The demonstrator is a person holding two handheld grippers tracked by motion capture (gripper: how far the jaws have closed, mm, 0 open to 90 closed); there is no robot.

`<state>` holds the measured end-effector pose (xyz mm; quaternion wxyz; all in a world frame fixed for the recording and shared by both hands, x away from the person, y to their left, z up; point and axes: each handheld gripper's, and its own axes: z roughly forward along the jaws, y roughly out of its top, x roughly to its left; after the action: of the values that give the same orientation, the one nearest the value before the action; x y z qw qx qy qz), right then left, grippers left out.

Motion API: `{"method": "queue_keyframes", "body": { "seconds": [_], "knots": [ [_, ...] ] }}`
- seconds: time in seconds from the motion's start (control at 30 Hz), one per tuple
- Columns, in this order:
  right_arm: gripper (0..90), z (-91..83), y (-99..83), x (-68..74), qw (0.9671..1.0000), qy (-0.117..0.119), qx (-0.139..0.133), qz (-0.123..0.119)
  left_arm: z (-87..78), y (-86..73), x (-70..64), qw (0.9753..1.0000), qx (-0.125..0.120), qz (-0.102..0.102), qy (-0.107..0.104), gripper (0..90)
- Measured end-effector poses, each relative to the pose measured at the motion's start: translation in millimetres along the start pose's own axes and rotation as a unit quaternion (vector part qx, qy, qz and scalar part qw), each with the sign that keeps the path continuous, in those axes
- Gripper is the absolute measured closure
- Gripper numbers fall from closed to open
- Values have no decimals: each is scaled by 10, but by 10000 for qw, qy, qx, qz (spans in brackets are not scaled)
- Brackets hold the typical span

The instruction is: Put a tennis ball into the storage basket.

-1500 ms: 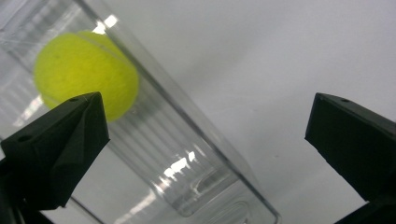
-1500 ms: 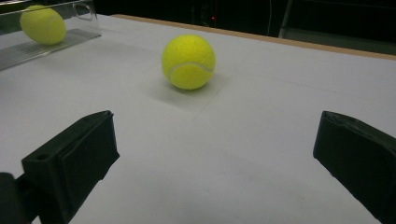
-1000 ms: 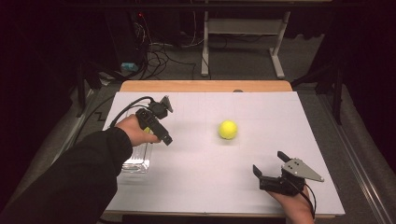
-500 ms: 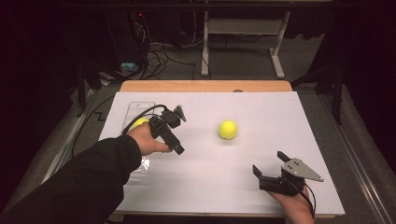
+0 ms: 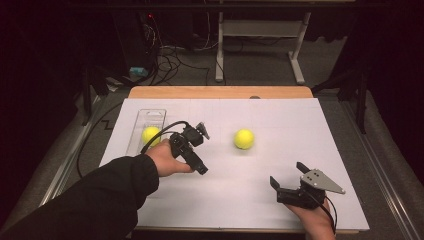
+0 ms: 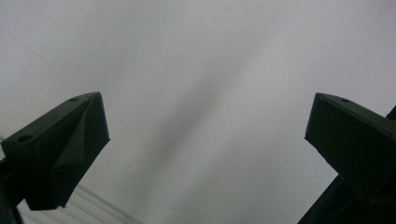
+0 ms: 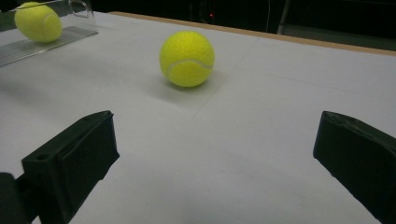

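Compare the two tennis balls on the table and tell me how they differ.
The tennis ball in the tray lies inside the clear plastic tray at the table's left; the loose tennis ball sits bare on the white table near the middle. The tray ball is beside the left gripper; the loose ball lies straight ahead of the right gripper, whose jaws stand open. Both are yellow-green, look alike in size, and neither is gripped.
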<state>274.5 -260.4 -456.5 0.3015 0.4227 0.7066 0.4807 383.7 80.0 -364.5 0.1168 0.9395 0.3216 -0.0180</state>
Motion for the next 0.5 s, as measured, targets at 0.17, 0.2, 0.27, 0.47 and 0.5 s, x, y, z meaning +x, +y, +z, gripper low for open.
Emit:
{"method": "queue_keyframes", "body": {
  "seconds": [0.17, 0.2, 0.27, 0.47, 0.5],
  "knots": [
    [0, 24, -7, 18, 10000, 41, 46, -26, 69, -22, -13, 9999, 118, 31, 32, 6],
    [0, 24, -7, 18, 10000, 41, 46, -26, 69, -22, -13, 9999, 118, 31, 32, 6],
    [0, 19, -1, 17, 10000, 35, -1, -5, 80, -19, -23, 10000, 79, 1, 49, 6],
    [0, 10, 5, 2, 10000, -11, -16, 15, 103, -14, -49, 9999, 147, 55, 2, 6],
    [0, 12, 7, 4, 10000, -5, -11, -16, 109, -18, -51, 9999, 141, 53, 2, 6]
  ]
}}
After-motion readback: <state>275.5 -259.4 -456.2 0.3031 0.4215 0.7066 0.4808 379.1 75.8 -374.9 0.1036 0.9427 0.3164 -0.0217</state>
